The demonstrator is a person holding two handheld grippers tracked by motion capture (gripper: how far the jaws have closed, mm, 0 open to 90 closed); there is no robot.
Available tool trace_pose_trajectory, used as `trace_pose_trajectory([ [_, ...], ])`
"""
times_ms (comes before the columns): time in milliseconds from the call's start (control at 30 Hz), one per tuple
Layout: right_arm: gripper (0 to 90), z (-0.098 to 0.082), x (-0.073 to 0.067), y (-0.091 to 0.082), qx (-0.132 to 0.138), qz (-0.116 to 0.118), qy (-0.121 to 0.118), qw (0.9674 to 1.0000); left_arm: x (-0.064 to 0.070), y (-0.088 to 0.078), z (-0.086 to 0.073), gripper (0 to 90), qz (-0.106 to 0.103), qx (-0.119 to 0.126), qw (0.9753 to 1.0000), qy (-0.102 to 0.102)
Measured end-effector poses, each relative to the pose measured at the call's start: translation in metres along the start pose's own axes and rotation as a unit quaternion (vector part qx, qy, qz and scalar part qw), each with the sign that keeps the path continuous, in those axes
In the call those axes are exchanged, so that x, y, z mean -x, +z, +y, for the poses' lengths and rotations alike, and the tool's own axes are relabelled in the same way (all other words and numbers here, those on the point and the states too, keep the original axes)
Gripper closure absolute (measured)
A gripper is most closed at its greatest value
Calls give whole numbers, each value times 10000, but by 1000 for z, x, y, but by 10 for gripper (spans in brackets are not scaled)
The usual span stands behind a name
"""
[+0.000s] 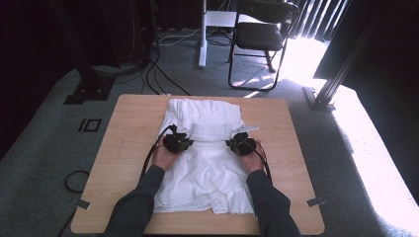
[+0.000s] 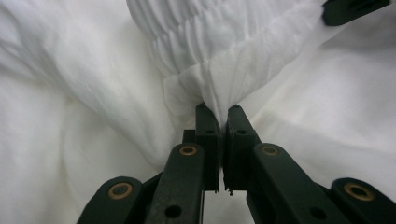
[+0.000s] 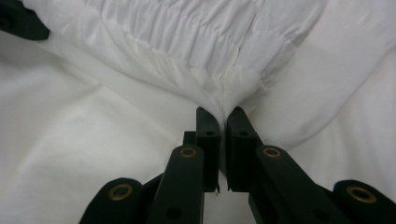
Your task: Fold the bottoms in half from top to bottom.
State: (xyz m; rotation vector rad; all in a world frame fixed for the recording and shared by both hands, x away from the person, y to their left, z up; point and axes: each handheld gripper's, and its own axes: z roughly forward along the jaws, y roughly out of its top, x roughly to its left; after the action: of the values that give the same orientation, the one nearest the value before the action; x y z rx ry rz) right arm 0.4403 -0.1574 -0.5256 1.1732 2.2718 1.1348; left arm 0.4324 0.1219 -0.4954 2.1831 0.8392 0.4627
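A white garment point(image 1: 205, 163) lies spread on the wooden table point(image 1: 123, 148), with a gathered, ruched band point(image 1: 210, 132) across its middle. My left gripper point(image 1: 179, 140) sits at the band's left end and is shut on a pinch of the white cloth point(image 2: 219, 84). At the band's right end my right gripper point(image 1: 240, 142) is shut on the cloth too point(image 3: 224, 91). In the left gripper view the jaws point(image 2: 220, 112) stand close together with fabric squeezed between them. The right gripper view shows its jaws point(image 3: 220, 113) the same way, below the ruched band point(image 3: 196, 28).
A black chair point(image 1: 262, 37) and a white desk leg point(image 1: 202, 34) stand on the carpet beyond the table. Cables point(image 1: 158, 74) run over the floor at the back left. Bright sunlight falls on the floor at the right.
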Motion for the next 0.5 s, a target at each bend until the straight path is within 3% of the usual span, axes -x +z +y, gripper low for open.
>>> trace_pose_trajectory([
  [67,861,12,-2,-22,386,-54,-108,9992,3,-17,10,879,28,214,9997,120],
  [100,861,12,-2,-22,386,-54,-108,9992,5,-26,15,879,53,369,9992,155],
  [133,861,12,-2,-22,386,-54,-108,9992,5,-26,15,879,53,369,9992,155],
  [167,860,17,-4,-30,544,-71,-149,9984,11,-45,24,879,64,608,9978,272],
  [200,859,26,-7,-48,882,-110,-234,9958,14,-55,27,879,31,737,9968,302],
  [267,855,31,-15,-78,1299,-74,-380,9908,22,-72,29,878,-40,879,9953,394],
  [300,855,31,-15,-78,1299,-74,-380,9908,27,-78,28,878,-37,891,9950,454],
  [367,850,22,-27,-97,1426,-17,-612,9879,37,-89,22,873,-86,910,9939,620],
  [433,850,16,-31,-102,1434,-14,-692,9872,49,-95,10,872,-192,782,9935,802],
  [500,847,0,-39,-106,1377,137,-749,9875,57,-94,-1,860,-279,647,9936,883],
])
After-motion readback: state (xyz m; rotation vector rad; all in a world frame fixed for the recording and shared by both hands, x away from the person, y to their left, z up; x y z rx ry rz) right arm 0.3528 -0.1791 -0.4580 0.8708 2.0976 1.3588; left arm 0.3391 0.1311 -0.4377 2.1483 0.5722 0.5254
